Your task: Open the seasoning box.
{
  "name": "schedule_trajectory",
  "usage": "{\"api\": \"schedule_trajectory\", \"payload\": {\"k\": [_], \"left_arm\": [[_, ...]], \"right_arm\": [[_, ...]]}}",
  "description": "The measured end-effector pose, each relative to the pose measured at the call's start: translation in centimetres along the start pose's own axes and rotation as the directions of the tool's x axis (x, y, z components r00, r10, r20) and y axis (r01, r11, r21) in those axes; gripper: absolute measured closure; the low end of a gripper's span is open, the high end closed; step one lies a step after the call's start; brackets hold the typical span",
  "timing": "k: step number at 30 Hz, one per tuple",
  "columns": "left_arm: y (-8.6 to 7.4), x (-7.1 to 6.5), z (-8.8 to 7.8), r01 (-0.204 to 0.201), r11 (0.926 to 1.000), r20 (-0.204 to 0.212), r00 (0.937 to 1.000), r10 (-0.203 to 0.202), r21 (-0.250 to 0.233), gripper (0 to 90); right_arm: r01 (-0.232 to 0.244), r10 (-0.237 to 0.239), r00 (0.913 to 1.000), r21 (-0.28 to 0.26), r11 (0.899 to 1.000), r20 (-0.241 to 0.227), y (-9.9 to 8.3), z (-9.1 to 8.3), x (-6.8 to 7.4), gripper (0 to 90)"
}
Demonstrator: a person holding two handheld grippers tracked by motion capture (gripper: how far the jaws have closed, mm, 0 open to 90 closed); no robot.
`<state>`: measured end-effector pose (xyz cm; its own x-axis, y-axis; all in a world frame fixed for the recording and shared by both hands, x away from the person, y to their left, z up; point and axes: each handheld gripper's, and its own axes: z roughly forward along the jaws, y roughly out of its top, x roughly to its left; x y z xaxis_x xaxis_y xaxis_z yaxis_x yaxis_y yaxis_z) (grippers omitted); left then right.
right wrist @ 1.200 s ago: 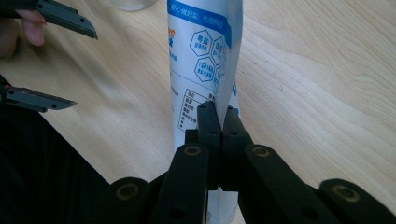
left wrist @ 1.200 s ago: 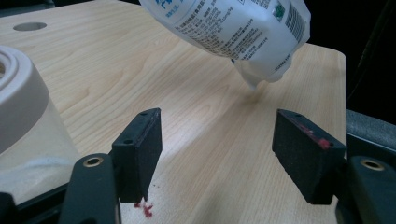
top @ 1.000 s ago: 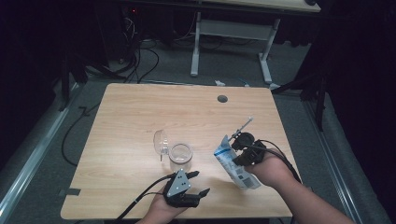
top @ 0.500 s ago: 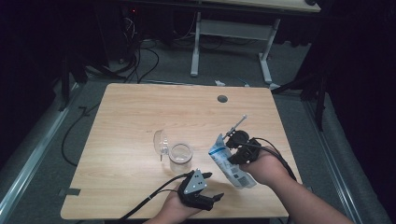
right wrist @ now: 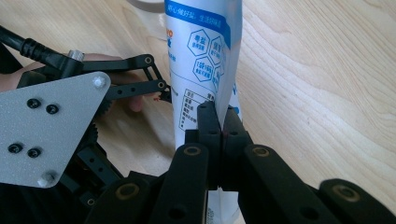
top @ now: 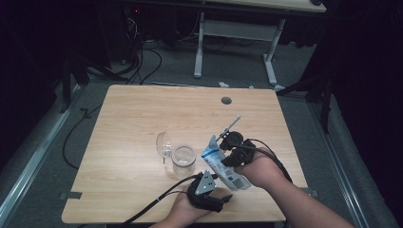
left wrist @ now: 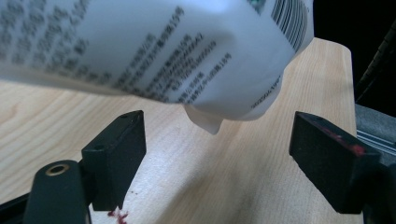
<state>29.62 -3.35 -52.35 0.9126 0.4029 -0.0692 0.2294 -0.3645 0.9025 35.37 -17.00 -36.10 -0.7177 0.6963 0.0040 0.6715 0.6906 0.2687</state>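
Pouch (top: pixel 221 162) pinched in closed right tool (top: pixel 227 146), tilted above surface (top: pixel 138 118); left tool (top: pixel 224 198) open just below its lower end, jaws having just widened, nothing between

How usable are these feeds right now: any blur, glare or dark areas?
High view: the table is lit, its surroundings dark, the glass jar faint. Left gripper view: the pouch is close, its print soft. Right gripper view: sharp and evenly lit, with no glare on the pouch.
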Motion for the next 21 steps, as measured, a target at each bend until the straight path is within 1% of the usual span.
{"api": "schedule_trajectory", "payload": {"k": [2,3,5,7,10,12,16,19,20,21], "left_arm": [[0.0,0.1,-0.3,-0.003,0.9999,-0.008,1.0000,0.003,-0.014,19.4],[-0.1,0.2,-0.6,0.002,0.9998,-0.004,1.0000,-0.002,-0.019,19.7],[-0.2,0.2,-0.9,0.000,0.9997,-0.008,1.0000,0.000,-0.026,20.0],[-0.5,0.2,-1.3,-0.007,0.9992,-0.013,0.9999,0.007,-0.040,21.4],[-0.6,0.1,-1.8,-0.004,0.9981,-0.018,0.9998,0.003,-0.062,21.3],[-0.5,0.0,-2.0,-0.011,0.9973,-0.023,0.9997,0.010,-0.073,20.6],[-0.2,-0.1,-2.1,-0.016,0.9958,-0.037,0.9993,0.013,-0.090,18.6],[-0.1,0.1,-1.9,-0.007,0.9958,-0.048,0.9989,0.003,-0.092,17.3],[0.0,0.1,-1.9,-0.001,0.9959,-0.048,0.9989,-0.003,-0.091,17.5],[-0.1,0.1,-1.8,0.000,0.9958,-0.053,0.9986,-0.005,-0.091,18.5]], "right_arm": [[0.001,-0.001,1.0000,-0.001,1.000,-0.001,0.2,-0.1,0.4,90.0],[0.006,-0.006,1.0000,-0.007,1.000,-0.006,0.4,-0.1,0.5,90.0],[0.000,0.000,1.0000,-0.013,1.000,-0.006,0.6,-0.3,0.8,90.0],[0.011,-0.011,0.9999,-0.016,1.000,-0.005,0.9,-0.5,1.2,90.0],[0.020,-0.020,0.9998,-0.020,1.000,-0.001,1.4,-1.0,1.9,90.0],[0.025,-0.025,0.9997,-0.027,0.999,0.001,1.7,-1.4,2.3,90.0],[0.033,-0.033,0.9994,-0.037,0.999,0.007,2.4,-2.1,3.0,90.0],[0.040,-0.039,0.9992,-0.042,0.998,0.006,2.7,-2.2,3.2,90.0],[0.033,-0.033,0.9994,-0.042,0.999,0.006,2.8,-2.2,3.3,90.0],[0.038,-0.038,0.9993,-0.042,0.998,0.004,3.0,-2.1,3.3,90.0]]}}
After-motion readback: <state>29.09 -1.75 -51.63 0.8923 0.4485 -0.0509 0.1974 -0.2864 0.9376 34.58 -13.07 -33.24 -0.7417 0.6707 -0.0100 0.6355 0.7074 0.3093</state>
